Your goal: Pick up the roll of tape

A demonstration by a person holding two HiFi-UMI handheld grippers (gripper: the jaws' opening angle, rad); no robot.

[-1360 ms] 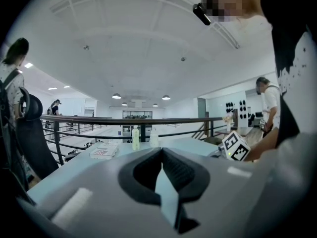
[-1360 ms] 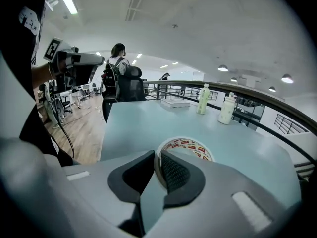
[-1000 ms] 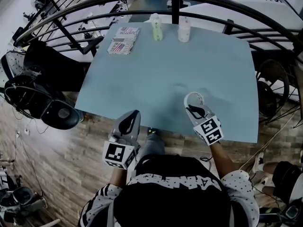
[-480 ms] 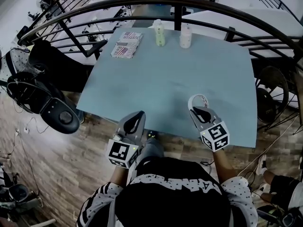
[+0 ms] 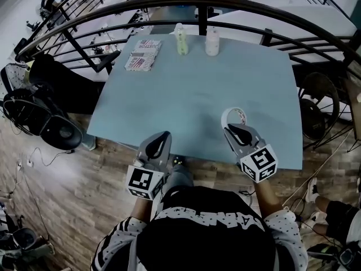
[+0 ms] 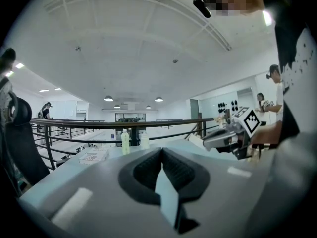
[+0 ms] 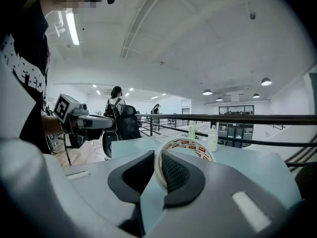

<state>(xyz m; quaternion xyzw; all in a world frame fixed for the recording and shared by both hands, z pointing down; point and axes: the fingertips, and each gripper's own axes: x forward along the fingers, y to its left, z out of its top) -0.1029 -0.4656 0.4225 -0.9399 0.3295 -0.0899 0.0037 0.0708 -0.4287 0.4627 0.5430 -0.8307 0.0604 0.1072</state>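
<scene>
The roll of tape (image 5: 232, 116), white with red print, stands on edge just over the near right part of the blue table (image 5: 197, 83). My right gripper (image 5: 236, 131) is shut on the roll's wall. In the right gripper view, one pad is inside the roll of tape (image 7: 187, 148) and one outside, at the right gripper (image 7: 158, 168). My left gripper (image 5: 158, 145) hovers at the table's near edge, to the left, shut and holding nothing. In the left gripper view the left gripper (image 6: 161, 158) has its pads touching.
Two bottles (image 5: 181, 38) (image 5: 212, 41) and a flat printed packet (image 5: 142, 55) stand at the table's far edge. A curved black railing (image 5: 242, 7) runs behind. An office chair (image 5: 48, 123) sits to the left on the wooden floor.
The right gripper stays shut on the roll and seems to have risen slightly toward the head camera. The left gripper has hardly moved.
</scene>
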